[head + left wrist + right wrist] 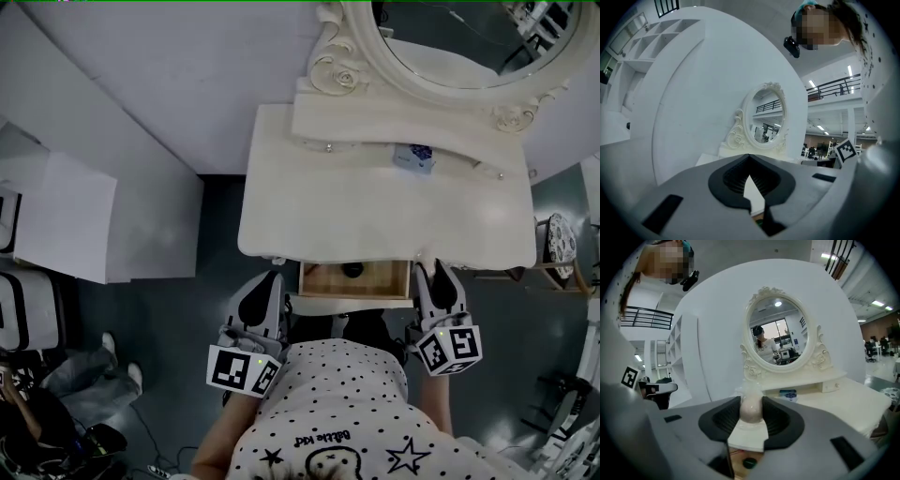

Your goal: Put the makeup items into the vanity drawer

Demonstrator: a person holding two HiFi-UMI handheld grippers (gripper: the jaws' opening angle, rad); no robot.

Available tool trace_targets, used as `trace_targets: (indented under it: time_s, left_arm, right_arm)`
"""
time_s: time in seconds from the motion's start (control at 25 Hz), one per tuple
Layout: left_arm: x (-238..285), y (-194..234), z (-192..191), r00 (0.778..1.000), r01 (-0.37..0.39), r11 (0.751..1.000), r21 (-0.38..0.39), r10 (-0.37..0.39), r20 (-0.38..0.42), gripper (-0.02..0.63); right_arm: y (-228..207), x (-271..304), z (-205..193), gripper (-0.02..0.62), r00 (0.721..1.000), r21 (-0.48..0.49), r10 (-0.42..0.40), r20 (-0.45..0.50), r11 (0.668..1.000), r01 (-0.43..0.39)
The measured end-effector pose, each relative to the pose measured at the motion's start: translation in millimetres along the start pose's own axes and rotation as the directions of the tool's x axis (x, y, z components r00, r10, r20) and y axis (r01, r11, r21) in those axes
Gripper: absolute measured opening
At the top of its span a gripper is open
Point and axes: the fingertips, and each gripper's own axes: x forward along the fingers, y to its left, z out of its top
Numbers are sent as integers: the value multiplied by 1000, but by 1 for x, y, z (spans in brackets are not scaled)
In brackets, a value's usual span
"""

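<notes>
The cream vanity [309,206] has its wooden drawer [384,281] pulled open at the front edge. A small dark item [352,270] lies in the drawer and shows as a dark green cap [749,462] in the right gripper view. A blue-and-white makeup item [413,157] sits on the tabletop below the mirror, also seen from the right gripper [788,394]. My right gripper [433,274] hovers at the drawer's right side, shut [751,411] on a pale pink rounded makeup item [751,408]. My left gripper [270,281] is left of the drawer, its jaws shut [749,176] and empty.
The oval mirror [450,47] in its carved frame stands at the back of the vanity. White cabinets [66,220] stand to the left and a chair with a round patterned seat [561,239] to the right. The person's spotted shirt [337,403] fills the lower middle.
</notes>
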Motion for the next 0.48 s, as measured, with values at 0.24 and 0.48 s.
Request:
trace_targets:
  time_s: [0.24, 0.48]
  left_arm:
    - [2, -10, 0, 1000, 22, 1000, 9, -22, 1, -5]
    - [-1, -13, -1, 1000, 22, 1000, 11, -22, -1, -5]
  right_arm:
    - [2, -22, -19, 150, 999, 18, -31, -25, 999, 31]
    - [11, -26, -26, 150, 999, -2, -13, -42, 1000, 12]
